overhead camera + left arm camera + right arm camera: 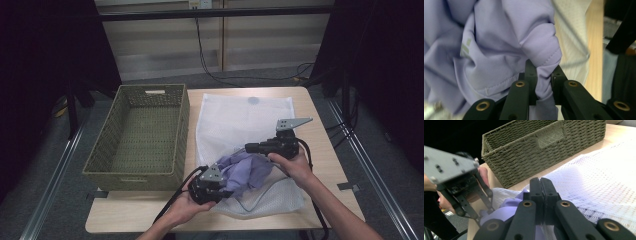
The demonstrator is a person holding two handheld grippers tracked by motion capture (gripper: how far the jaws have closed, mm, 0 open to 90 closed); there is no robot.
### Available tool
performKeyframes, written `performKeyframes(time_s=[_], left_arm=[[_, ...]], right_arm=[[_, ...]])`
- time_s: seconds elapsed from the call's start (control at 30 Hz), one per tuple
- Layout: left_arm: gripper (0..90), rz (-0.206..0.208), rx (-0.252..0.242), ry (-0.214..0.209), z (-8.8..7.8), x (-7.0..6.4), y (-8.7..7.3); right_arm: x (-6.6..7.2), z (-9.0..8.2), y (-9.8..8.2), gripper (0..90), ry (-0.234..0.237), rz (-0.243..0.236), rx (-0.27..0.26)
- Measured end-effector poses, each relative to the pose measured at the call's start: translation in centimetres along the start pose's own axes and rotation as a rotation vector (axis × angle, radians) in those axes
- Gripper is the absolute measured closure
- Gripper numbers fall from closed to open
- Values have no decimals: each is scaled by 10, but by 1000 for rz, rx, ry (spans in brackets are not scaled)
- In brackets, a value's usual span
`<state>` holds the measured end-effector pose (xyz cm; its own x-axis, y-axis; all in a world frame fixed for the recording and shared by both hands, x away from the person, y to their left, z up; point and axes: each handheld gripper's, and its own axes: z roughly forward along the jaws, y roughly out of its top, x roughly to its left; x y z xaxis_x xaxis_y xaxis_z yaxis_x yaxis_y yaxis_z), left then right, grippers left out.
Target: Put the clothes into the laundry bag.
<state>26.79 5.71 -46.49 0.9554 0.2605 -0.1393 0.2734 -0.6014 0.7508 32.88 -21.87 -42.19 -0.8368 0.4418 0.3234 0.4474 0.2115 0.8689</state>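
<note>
The high view looks forward and down from above the person's side, far enough to take in the whole table (320, 130), the woven basket (137, 132) and the white mesh bag (235, 117). The left gripper view sits very near the purple cloth (499, 45) and looks along its own jaws, with a strip of the bag and the table behind. The right gripper view looks low across the table toward the basket (544, 145), and it shares the purple cloth (506, 206) and the bag with the other two views.

Garment (499, 45): plain lilac, small pale green mark near seam. Mesh laundry bag (240, 115): white, fine grid weave. Basket (137, 135): olive-green woven wicker. Table (320, 145): light wood tone. Gripper jaws: matte black, brass-coloured rivets.
</note>
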Motion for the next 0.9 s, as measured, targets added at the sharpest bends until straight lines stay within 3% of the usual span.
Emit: performKeyframes(time_s=[0.03,0.17,0.47,0.63,0.67,0.9], left_arm=[[813,-4,-27,3,0,-2,11],[817,20,-62,1,2,0,27],[818,22,-83,-7,27,5,57],[817,-11,-52,14,43,17,51],[814,-25,-42,2,47,22,47],[810,-49,-25,9,56,28,39]], right_arm=[[1,1,0,898,5,1,1],[2,2,0,898,4,5,1],[5,-1,2,898,11,1,-13],[7,-3,2,898,12,-5,-14],[7,-2,0,898,14,-5,-2],[5,3,-10,898,13,7,40]])
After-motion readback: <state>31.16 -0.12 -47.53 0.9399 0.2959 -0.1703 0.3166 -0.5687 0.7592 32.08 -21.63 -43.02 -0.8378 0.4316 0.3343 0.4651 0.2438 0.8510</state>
